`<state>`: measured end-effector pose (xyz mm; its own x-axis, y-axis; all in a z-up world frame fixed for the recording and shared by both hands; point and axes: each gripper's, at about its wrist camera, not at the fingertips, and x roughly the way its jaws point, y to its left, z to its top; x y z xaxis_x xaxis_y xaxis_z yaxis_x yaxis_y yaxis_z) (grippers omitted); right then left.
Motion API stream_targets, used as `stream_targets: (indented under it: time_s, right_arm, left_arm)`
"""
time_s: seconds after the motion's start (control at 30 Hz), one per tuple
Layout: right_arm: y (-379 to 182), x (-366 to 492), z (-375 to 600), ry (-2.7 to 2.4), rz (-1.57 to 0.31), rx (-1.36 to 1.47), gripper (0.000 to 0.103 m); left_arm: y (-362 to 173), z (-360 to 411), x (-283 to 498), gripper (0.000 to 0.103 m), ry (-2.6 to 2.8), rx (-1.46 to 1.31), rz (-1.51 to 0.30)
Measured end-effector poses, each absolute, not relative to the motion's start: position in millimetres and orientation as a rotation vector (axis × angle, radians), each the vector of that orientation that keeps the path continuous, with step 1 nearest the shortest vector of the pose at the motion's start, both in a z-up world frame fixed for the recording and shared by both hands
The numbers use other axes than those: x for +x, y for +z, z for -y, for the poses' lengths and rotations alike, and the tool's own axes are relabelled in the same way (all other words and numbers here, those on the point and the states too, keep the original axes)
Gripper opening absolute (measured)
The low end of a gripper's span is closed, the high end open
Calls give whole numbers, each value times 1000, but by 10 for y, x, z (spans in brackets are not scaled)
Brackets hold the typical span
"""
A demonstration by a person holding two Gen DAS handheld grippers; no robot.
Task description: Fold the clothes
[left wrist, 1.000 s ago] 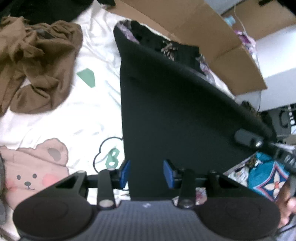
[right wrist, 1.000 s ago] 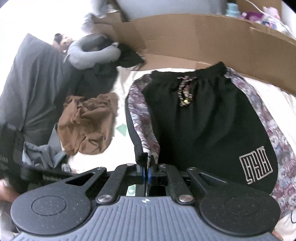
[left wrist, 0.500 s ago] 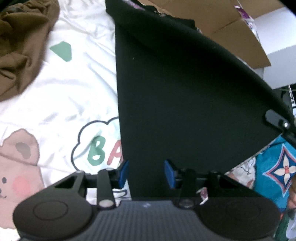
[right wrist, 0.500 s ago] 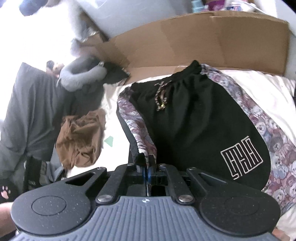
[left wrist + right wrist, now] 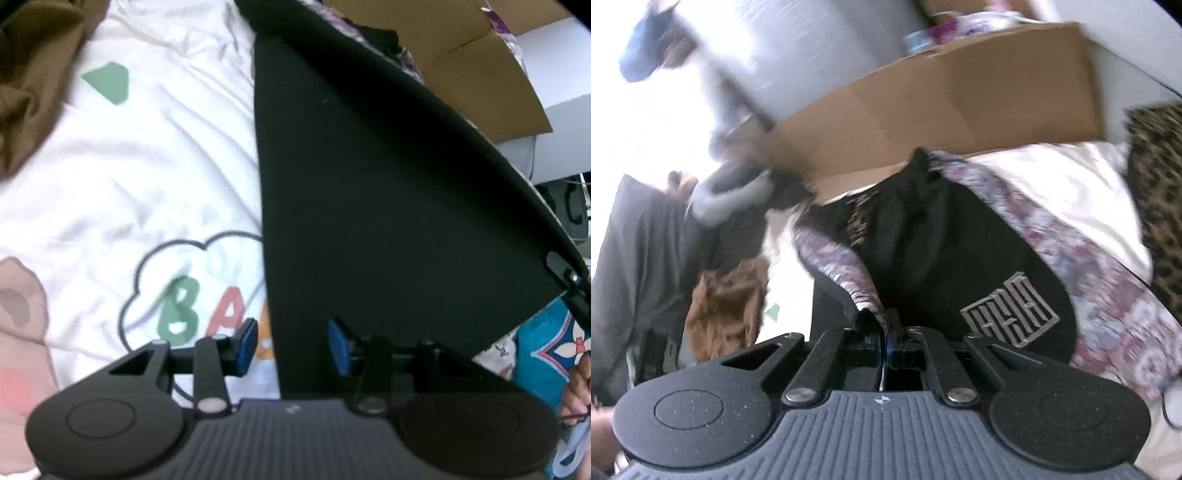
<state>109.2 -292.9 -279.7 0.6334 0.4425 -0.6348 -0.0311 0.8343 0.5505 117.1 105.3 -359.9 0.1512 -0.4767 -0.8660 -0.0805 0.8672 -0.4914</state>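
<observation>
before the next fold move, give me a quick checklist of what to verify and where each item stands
1. Right gripper clamped on the shorts hem: ok, jaws shut on the fabric.
2. Left gripper gripping the shorts: not ok, jaws open with the black cloth edge only lying between them.
3. Fabric taut between the two grippers: ok, the black panel hangs flat with no wrinkles.
4. Landing area on the printed bedsheet: ok, bare beside the shorts.
5. Brown garment out of the fold path: ok, off at the sheet's far left.
6. Waistband lying flat: cannot tell, right view is blurred.
</observation>
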Motion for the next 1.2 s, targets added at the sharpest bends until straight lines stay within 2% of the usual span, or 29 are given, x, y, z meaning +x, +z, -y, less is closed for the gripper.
stream_targets:
  time_s: [0.53, 1.2]
  right_arm:
    - [-2875, 935, 3644, 88, -801, 568, 1]
    - [-3313, 748, 4161, -96, -823, 614, 1]
  left_arm:
    - [-3777, -640, 1047, 44, -458, -515, -1478]
    - [-3961, -140, 845, 46, -657, -568, -1565]
